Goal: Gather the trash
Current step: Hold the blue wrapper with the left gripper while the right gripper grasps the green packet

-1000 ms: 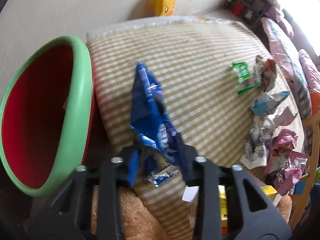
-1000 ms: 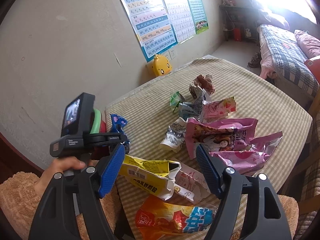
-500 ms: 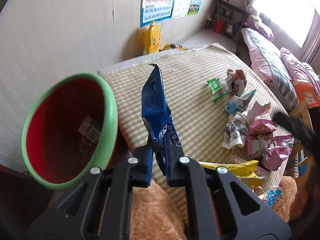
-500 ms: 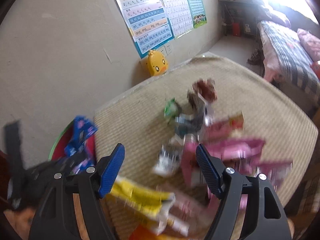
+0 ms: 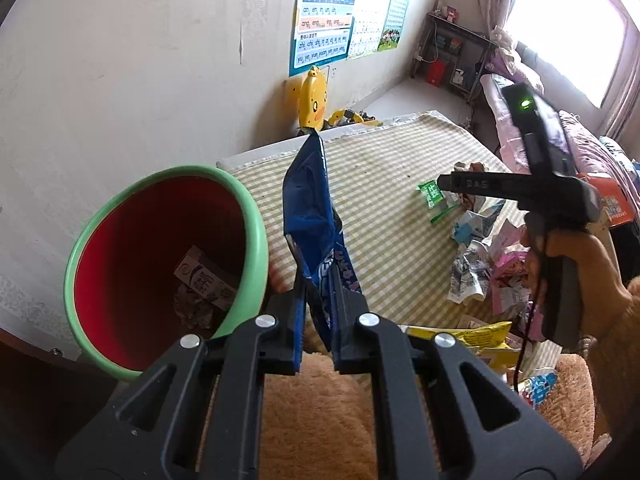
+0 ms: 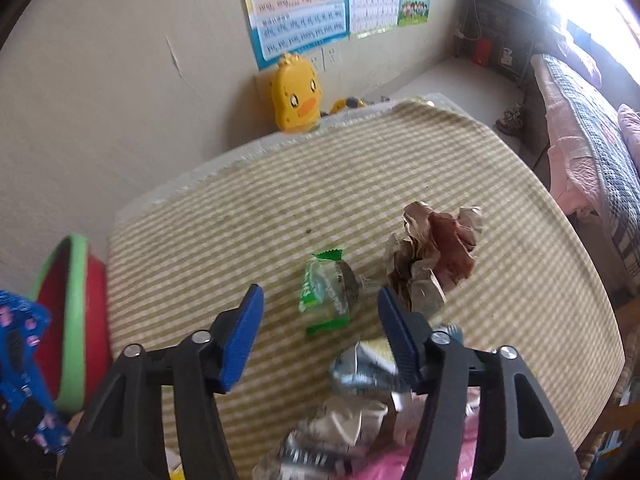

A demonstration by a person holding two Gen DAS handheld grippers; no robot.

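**Blue wrapper to the bin, green wrapper next**

The left tool point(image 5: 316, 330) is clenched on the blue wrapper point(image 5: 310, 216), which stands up from its pads over the tabletop's point(image 5: 384, 216) left edge, just beside the bin point(image 5: 256, 236). To finish well, carry the wrapper fully past the green rim before letting go, since the limp foil could snag there. Paper scraps already lie at the bin's bottom.

The right tool point(image 6: 320, 330) is part open and closing, jaws either side of the green wrapper point(image 6: 326, 294) near the tabletop's middle; the pads do not touch it. It should drop lower and avoid the brown crumple point(image 6: 434, 254) just beside it. More litter lies along the near edge.
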